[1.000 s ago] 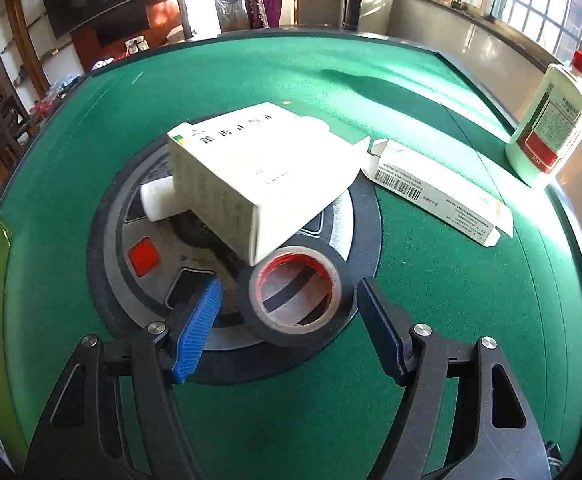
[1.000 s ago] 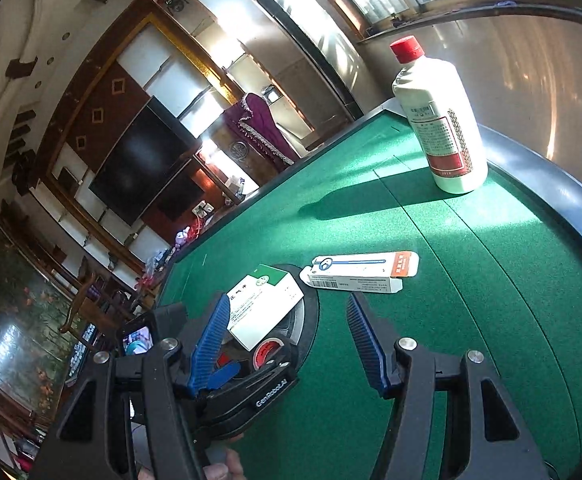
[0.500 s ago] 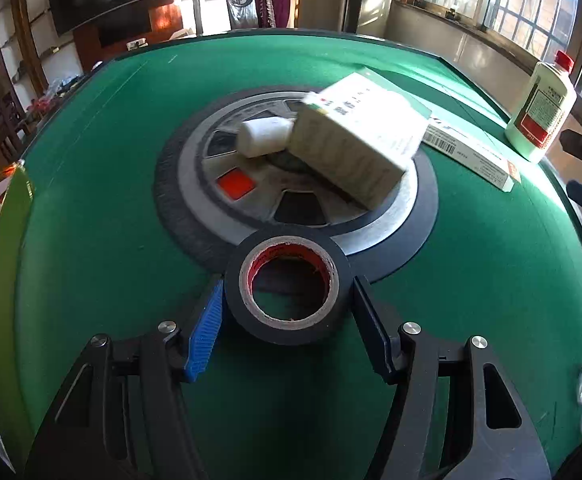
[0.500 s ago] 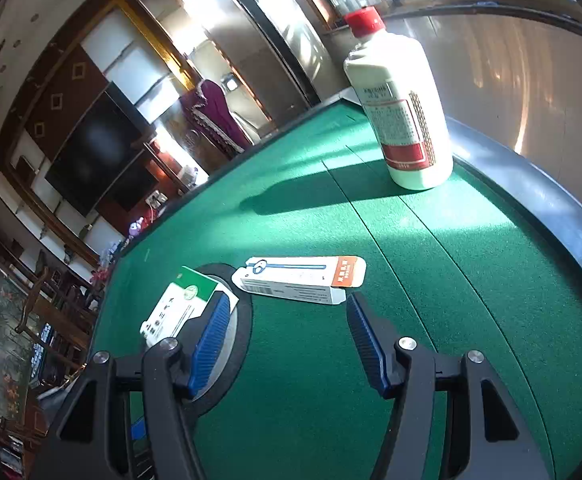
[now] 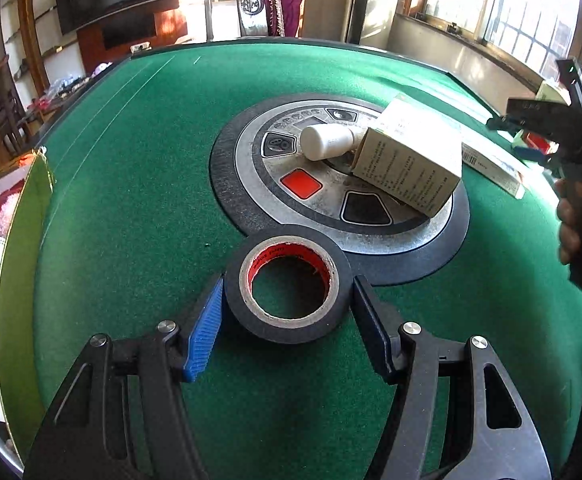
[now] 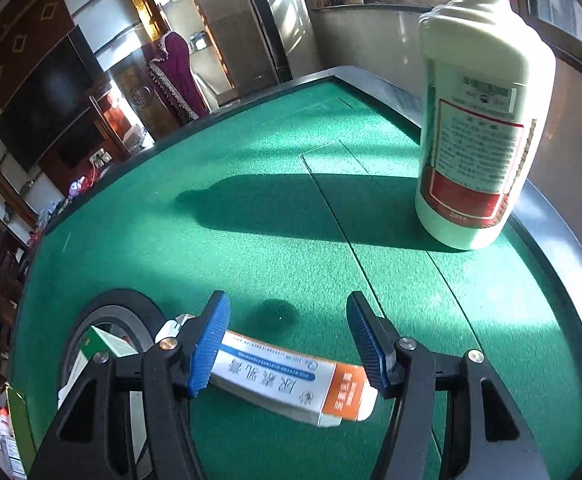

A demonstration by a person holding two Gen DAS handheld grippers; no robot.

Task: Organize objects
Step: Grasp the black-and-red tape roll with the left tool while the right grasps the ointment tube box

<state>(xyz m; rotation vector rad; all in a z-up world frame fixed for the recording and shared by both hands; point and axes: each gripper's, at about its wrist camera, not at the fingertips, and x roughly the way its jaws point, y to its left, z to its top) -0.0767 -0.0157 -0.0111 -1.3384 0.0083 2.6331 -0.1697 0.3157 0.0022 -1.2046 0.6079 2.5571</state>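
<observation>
While the left gripper pinches the black tape roll, sorting looks barely begun. Right gripper fingers spread over the ointment box; carton and vial remain.

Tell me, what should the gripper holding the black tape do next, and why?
Probably lift it. The left gripper has both pads pressed on the tape roll, which sits flat on the green table, so raising it clears the felt before carrying it away.

Left gripper pitched down, pads clamped on tape; right gripper pitched down, jaws apart.
</observation>
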